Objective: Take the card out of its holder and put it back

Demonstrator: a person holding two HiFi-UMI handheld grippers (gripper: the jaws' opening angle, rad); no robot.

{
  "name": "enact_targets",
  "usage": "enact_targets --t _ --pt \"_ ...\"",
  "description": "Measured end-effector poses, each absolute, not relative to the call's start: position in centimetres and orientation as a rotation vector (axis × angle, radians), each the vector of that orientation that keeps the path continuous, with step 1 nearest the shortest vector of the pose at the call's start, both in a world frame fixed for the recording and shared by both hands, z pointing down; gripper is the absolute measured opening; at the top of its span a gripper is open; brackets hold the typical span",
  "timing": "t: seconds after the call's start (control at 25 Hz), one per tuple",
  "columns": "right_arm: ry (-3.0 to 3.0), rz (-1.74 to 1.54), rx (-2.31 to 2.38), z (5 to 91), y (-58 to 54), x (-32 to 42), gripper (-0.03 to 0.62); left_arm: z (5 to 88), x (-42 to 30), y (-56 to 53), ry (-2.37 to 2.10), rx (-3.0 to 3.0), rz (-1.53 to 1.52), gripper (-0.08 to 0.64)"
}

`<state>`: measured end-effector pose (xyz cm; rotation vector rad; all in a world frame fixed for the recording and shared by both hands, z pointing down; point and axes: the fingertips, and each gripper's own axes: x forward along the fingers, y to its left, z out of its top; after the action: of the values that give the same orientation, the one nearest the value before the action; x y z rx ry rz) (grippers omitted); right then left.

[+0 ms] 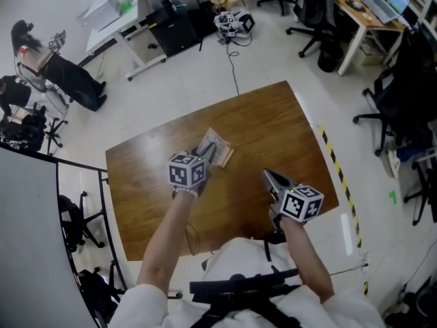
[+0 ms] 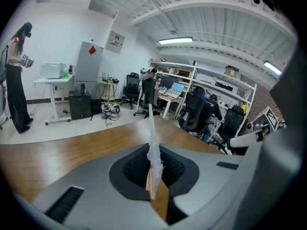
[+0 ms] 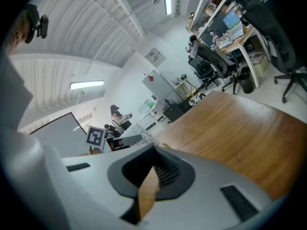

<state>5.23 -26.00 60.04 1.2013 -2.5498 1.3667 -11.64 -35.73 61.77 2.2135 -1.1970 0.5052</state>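
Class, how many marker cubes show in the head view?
2: one cube on the left gripper, over the table's middle; one on the right gripper, near its front edge.

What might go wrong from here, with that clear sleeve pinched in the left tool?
1. The left gripper pinches the holder by one thin edge, so it may twist or slip out.
2. The right gripper is shut and apart from the holder. It must open first, and it might then nip the sleeve itself rather than the card, which these views don't show clearly.
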Motion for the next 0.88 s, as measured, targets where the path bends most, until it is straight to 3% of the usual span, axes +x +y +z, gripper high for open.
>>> enact_targets --t 0.88 --pt "-2.530 1.406 1.217 60.6 -26.5 5.7 0.000 63.4 -10.9 -36.2 -1.168 2.207 0.566 0.014"
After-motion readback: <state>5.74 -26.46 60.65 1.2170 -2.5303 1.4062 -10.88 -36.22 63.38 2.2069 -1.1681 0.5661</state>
